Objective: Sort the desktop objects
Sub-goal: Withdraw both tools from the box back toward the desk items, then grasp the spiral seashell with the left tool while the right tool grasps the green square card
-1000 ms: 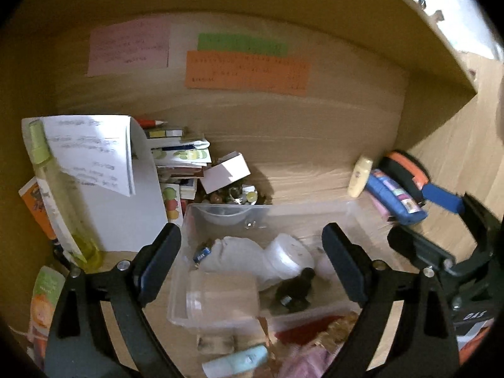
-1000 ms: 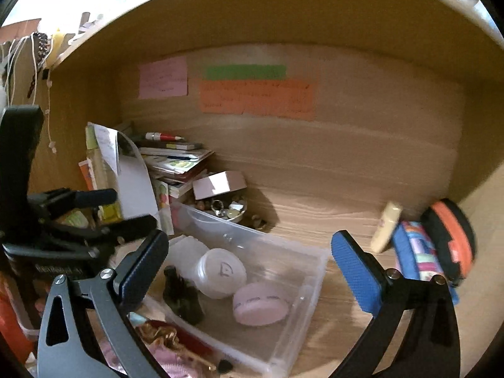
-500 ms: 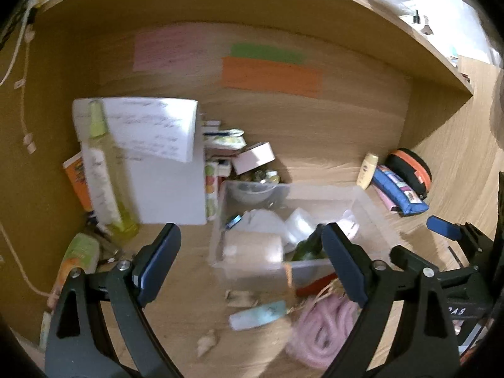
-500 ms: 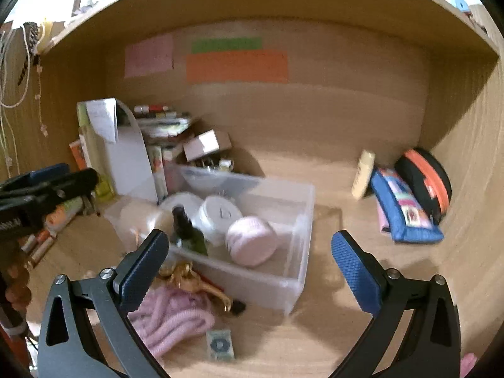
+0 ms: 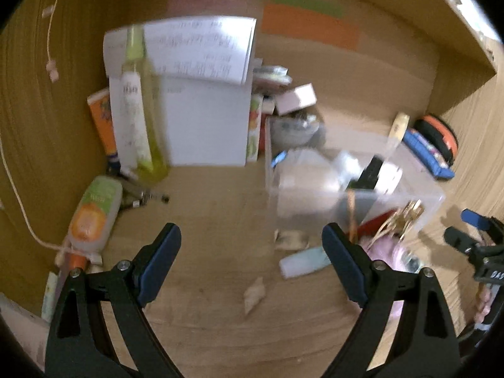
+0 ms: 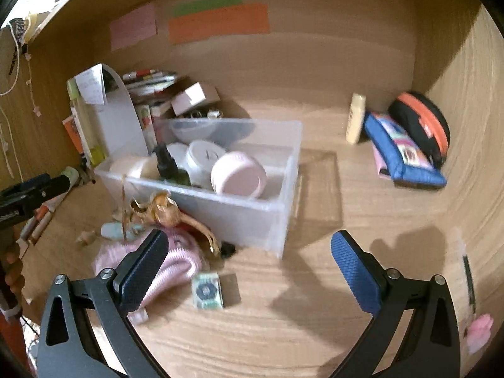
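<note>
- The left gripper (image 5: 250,249) hovers over the bare wooden desk (image 5: 204,208), fingers spread wide and holding nothing.
- The right gripper (image 6: 247,260) hangs above the desk in front of the clear plastic bin (image 6: 252,208), fingers likewise wide apart and empty.
- The bin stands mid-desk, holding a pink jar (image 6: 237,174), a white jar (image 6: 204,157) and a dark bottle (image 6: 165,162).
- A pink knitted item (image 6: 179,258) and a small printed packet (image 6: 206,291) lie just near of the bin.
- Handwriting on the white sheet (image 5: 201,53) is too blurred to read; so are the wall notes (image 6: 217,22).
- The tube (image 5: 94,214) at far left shows an orange label, text illegible.
</note>
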`<state>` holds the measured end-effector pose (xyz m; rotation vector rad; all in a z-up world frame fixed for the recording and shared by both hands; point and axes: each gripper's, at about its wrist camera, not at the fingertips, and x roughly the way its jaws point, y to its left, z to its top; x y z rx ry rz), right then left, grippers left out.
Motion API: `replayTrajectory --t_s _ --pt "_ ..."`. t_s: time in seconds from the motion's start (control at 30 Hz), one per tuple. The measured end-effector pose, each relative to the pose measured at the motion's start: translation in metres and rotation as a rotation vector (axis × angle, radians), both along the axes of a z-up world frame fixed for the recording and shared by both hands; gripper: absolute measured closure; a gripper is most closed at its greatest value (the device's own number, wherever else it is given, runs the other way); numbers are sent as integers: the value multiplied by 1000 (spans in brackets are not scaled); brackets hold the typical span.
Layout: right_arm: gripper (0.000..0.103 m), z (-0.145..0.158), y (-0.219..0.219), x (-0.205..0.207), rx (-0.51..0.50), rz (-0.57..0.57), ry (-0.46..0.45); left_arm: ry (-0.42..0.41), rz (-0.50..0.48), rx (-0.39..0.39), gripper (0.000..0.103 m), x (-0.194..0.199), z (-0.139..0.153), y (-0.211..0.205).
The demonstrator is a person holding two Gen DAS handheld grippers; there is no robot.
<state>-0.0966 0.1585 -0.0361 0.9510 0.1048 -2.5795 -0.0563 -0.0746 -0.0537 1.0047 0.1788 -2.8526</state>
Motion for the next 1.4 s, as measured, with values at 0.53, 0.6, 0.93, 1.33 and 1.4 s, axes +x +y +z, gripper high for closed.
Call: replayTrajectory --t_s 0.53,0.6,0.93,1.33,1.4 --pt "32 -40 -13 13 83 161 -133 -183 -80 -87 39 1 -49 9" --pt "38 -40 -19 13 82 185 -140 -194 -85 -73 44 -1 -51 7" --pt "67 -48 -43 8 108 265 -162 -211 -110 -80 72 -6 -55 4" --pt "81 -48 -38 9 103 264 -172 -182 -107 -230 86 -2 -56 19" --pt "81 -45 -33 7 77 259 -182 -181 -100 -208 86 -1 -54 16"
